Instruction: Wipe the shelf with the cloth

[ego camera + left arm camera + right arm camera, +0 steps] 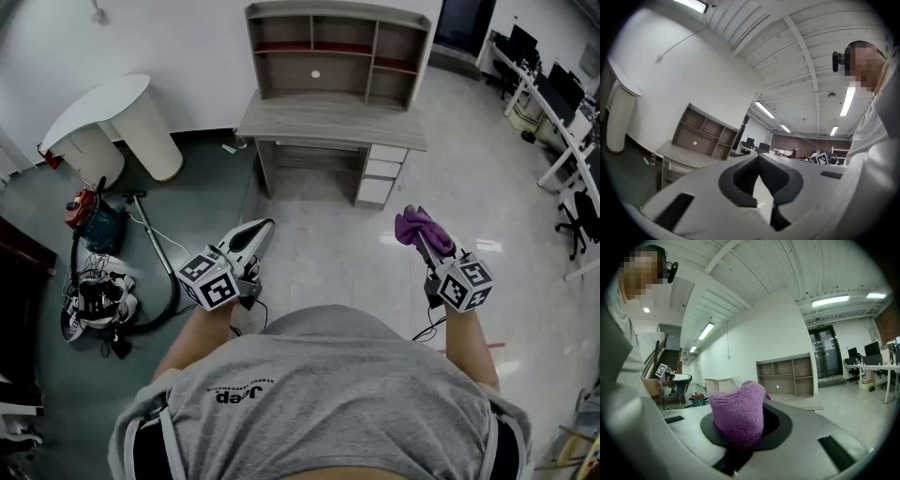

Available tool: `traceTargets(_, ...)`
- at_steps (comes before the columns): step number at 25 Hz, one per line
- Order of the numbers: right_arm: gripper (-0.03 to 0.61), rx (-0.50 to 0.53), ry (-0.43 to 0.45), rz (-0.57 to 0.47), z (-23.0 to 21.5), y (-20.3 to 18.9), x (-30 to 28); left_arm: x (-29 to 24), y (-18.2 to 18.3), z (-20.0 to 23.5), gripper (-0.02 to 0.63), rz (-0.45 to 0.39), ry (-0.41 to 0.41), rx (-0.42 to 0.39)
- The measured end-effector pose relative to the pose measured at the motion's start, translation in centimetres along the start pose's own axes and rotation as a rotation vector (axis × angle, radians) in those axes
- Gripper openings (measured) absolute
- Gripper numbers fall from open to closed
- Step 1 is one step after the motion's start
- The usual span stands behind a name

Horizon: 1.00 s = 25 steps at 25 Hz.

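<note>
the shelf (334, 12) stands well ahead and slightly left of the right hand-held gripper (418, 240), clamped on the purple cloth (424, 227).

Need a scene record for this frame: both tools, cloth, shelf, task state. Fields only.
left tool: shut, nothing between its jaws
right tool: shut on purple cloth
shelf: stands on a grey desk against the white wall
tools vs shelf: both apart from it, open floor between
task state: cloth gripped, wiping not yet begun
</note>
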State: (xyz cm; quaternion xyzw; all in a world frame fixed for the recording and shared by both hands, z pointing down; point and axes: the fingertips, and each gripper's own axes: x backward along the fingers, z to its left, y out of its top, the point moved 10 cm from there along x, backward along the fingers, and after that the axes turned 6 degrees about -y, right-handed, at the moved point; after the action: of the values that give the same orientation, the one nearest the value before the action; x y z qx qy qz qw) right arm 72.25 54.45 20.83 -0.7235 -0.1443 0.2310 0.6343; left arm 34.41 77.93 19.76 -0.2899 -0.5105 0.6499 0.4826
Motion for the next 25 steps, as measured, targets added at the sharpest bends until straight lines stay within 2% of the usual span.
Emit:
traceTargets(9, 0.067, 0.005, 0.007, -0.008, -1.3, -0.2, 0.6, -1.4, -0.8, -0.9, 0.026, 0.002, -0.006, 0.014)
traceTargets(13, 0.067, -0.035, 0.023, -0.016, -2.3, 0.0, 1.2, -2.4, -0.8, -1.5, 0.026, 0.006, -0.007, 0.010)
traceTargets(16, 0.071, -0.060, 0.047, -0.027, -3.6, 0.3, 1.8, -3.7, -1.0, -2.4, 0.026, 0.002, -0.001, 0.010)
traceTargets(25, 0.071, -0.006, 0.134, -0.012, -9.2, -0.2, 3.4, -10.2, -3.9, -5.7, 0.026, 0.002, 0.003, 0.033)
